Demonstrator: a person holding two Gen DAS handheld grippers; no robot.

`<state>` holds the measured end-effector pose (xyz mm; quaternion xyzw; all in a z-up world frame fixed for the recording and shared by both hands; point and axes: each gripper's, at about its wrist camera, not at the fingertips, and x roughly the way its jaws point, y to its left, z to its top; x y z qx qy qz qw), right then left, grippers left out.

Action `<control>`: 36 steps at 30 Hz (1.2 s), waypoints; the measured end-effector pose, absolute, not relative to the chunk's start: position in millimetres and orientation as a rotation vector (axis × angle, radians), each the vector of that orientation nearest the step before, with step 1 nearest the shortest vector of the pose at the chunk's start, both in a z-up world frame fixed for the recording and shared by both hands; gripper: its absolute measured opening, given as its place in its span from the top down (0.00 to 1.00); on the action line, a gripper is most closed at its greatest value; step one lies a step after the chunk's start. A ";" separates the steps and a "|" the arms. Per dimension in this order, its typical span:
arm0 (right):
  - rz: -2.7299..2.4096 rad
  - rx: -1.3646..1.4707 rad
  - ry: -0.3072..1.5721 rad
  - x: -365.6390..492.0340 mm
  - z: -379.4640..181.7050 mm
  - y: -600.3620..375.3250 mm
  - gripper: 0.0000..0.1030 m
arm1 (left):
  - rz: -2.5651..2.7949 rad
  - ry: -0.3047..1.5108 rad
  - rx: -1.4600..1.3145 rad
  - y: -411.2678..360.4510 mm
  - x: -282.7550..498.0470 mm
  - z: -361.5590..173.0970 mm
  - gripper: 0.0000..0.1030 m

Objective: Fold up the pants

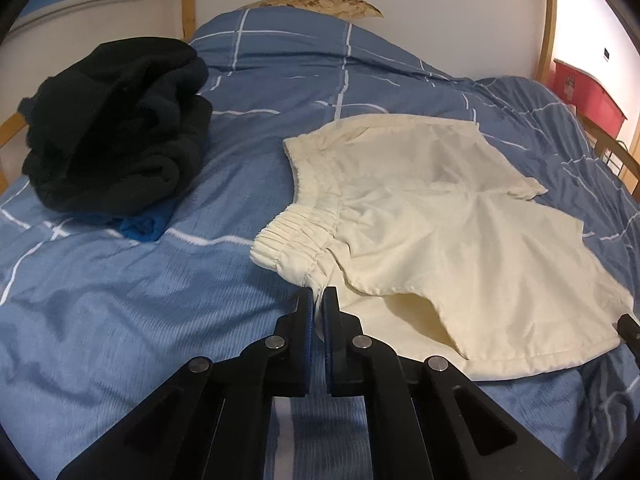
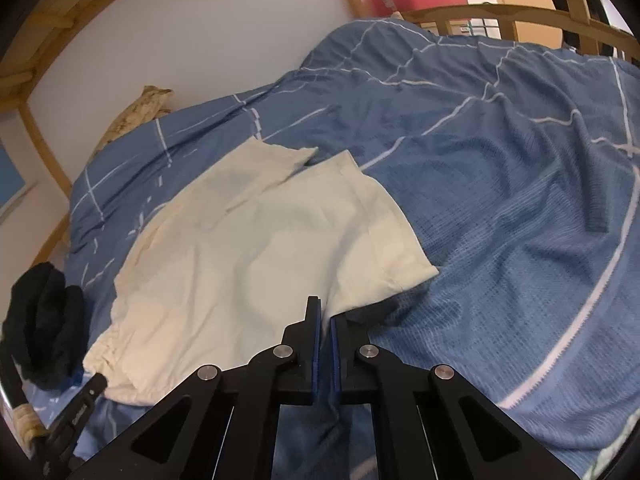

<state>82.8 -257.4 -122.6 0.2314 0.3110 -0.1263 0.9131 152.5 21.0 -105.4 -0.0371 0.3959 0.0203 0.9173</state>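
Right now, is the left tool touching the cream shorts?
Touching. The left wrist view shows the left tool shut on the cream shorts, pinching fabric at the near waistband corner.

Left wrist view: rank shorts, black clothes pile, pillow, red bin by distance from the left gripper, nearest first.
1. Shorts: cream, their waistband corner pinched in the left gripper, spread to the right.
2. Black clothes pile: upper left on the duvet.
3. Pillow: top centre, at the head of the bed.
4. Red bin: far right, beyond the bed frame.
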 end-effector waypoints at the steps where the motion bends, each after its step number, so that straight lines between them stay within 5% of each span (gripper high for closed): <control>1: -0.257 0.473 0.636 79.5 -120.0 -256.7 0.95 | 0.047 0.814 -0.077 21.5 147.7 -103.7 0.94; 13: -0.220 0.441 0.559 99.5 -76.2 -269.5 0.95 | 0.062 0.813 -0.065 11.1 170.0 -63.5 0.95; 23: -0.125 0.335 0.571 233.2 -9.5 -262.1 0.96 | 0.104 0.825 -0.060 12.4 263.8 -22.6 0.95; 36: -0.096 0.274 0.670 390.3 -11.9 -238.3 0.97 | 0.130 0.974 -0.102 21.4 366.8 -46.7 0.95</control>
